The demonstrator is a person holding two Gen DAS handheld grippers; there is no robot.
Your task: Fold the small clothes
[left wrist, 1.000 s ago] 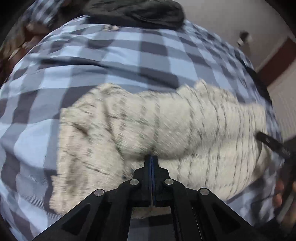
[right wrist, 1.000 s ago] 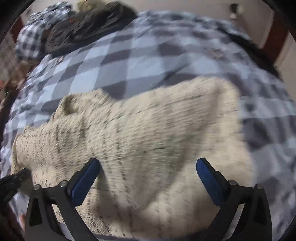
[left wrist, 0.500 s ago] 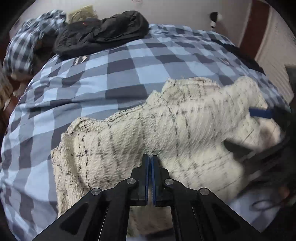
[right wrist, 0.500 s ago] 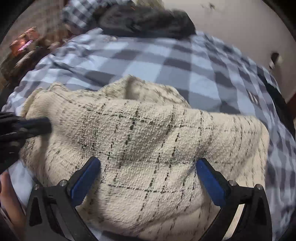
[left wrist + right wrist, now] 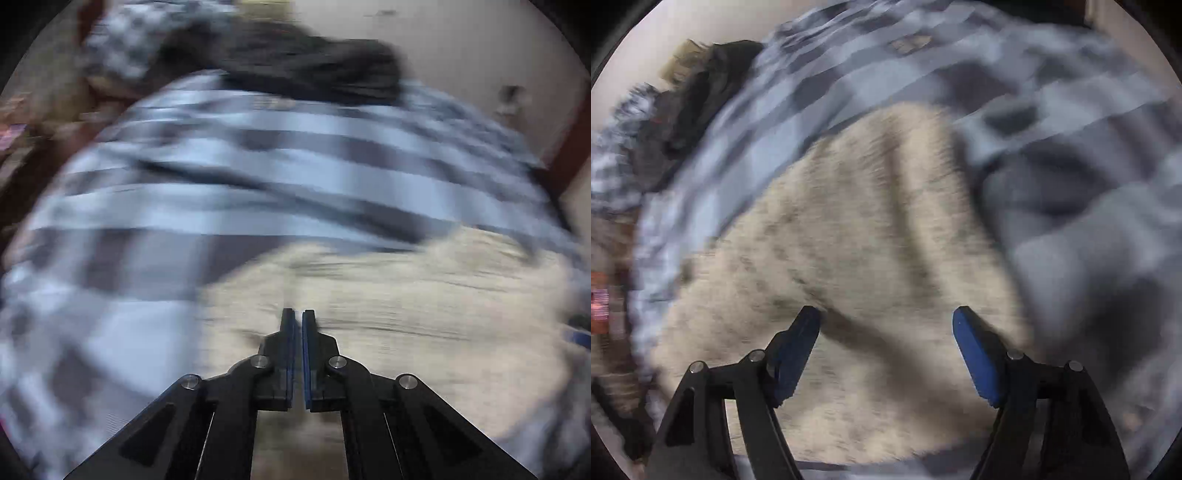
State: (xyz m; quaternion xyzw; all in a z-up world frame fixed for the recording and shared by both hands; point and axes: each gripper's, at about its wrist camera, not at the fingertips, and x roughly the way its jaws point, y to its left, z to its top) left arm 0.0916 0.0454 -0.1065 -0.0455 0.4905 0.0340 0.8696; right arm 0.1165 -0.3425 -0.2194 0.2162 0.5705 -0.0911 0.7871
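bed: blue-and-grey checked bedspread (image 5: pixel 207 206) under cream knitted garment with thin dark lines (image 5: pixel 871 229) | 12 o'clock: black jacket (image 5: pixel 303 66) against pale wall (image 5: pixel 461 44) | left gripper (image 5: pixel 298 321) fingers shut, empty | right gripper (image 5: pixel 886 325) fingers apart, just been closing, over garment, not pressing

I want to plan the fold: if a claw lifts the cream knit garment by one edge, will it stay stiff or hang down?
The cream knit garment already drapes in soft ridges on the checked bedcover, so it would probably sag. Its thick weave looks unlikely to slip.
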